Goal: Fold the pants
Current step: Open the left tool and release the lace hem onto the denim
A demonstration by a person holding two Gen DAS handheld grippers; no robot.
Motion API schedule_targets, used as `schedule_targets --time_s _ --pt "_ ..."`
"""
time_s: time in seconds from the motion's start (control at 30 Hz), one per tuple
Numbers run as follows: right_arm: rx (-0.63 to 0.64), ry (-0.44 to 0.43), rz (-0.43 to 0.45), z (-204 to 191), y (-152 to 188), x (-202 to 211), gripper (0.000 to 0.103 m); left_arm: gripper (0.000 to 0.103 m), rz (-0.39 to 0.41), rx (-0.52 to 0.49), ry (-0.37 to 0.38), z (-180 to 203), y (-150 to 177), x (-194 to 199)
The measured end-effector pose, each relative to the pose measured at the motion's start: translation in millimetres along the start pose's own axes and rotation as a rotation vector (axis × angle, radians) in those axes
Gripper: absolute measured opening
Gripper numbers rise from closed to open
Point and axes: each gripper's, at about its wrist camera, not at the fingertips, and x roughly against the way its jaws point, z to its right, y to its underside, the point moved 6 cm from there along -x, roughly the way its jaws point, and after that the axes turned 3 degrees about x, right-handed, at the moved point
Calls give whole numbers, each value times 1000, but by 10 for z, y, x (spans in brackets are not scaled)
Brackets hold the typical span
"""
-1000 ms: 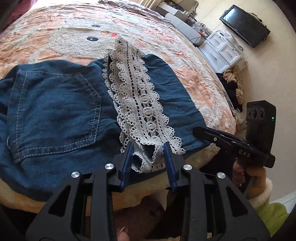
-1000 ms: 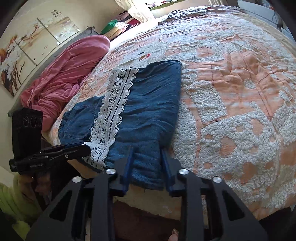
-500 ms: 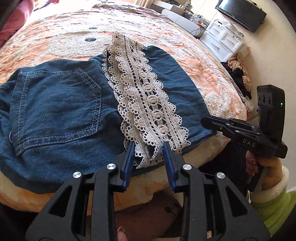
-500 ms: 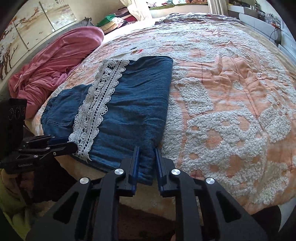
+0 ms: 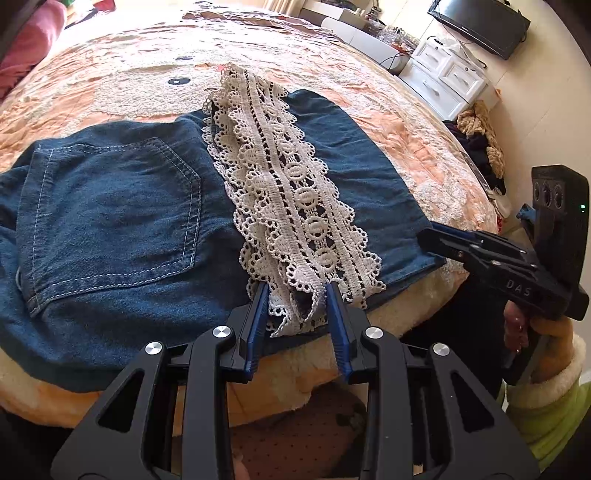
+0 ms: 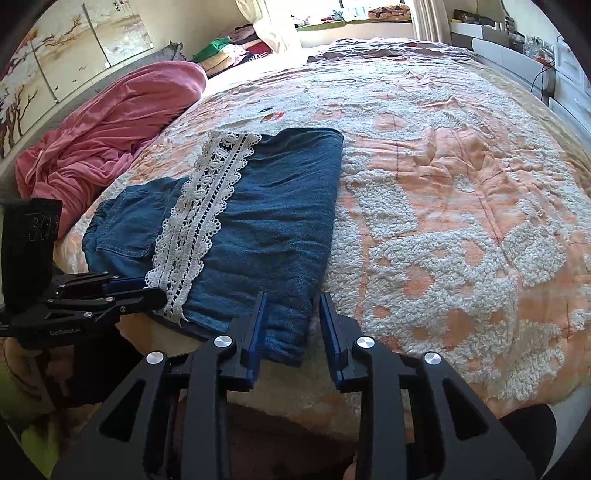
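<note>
Where the folded denim pants (image 5: 110, 229) lie at the near edge of the bed (image 6: 461, 192), a back pocket faces up on the left part and a band of white lace trim (image 5: 291, 199) runs across the top layer toward the edge. On its orange and white plush bedspread the garment sits close to a heap of pink fabric (image 6: 99, 147) farther along the bed.

Both fingers of the left tongs (image 5: 297, 306) stand apart, with the near end of the lace hanging loosely between them and nothing pinched. At the folded edge of the denim, the right tongs (image 6: 290, 317) are likewise parted, their fingers straddling the corner of the fold without clamping it. A white drawer unit (image 5: 450, 74) and a dark screen (image 5: 480, 26) stand beyond the bed.
</note>
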Motion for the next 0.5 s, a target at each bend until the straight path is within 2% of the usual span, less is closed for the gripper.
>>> schedule_targets --time_s 0.1,0.23,0.3,0.37,0.43,0.5 --pt "15 3 43 -51 -46 127 31 25 2 -4 0 9 3 22" --pt "64 -35 79 -232 -110 212 31 27 6 -1 5 15 5 77" --pt "104 -50 68 -349 -111 172 31 32 17 -3 -3 8 -3 133" --pt "138 -45 46 -440 -96 96 31 32 21 -2 -6 -12 -7 182" --pt "160 -39 23 -510 -80 12 31 40 29 -12 -38 -42 -12 219" --pt "167 -36 -8 -547 -36 -74 37 41 33 -24 -63 -61 -15 236"
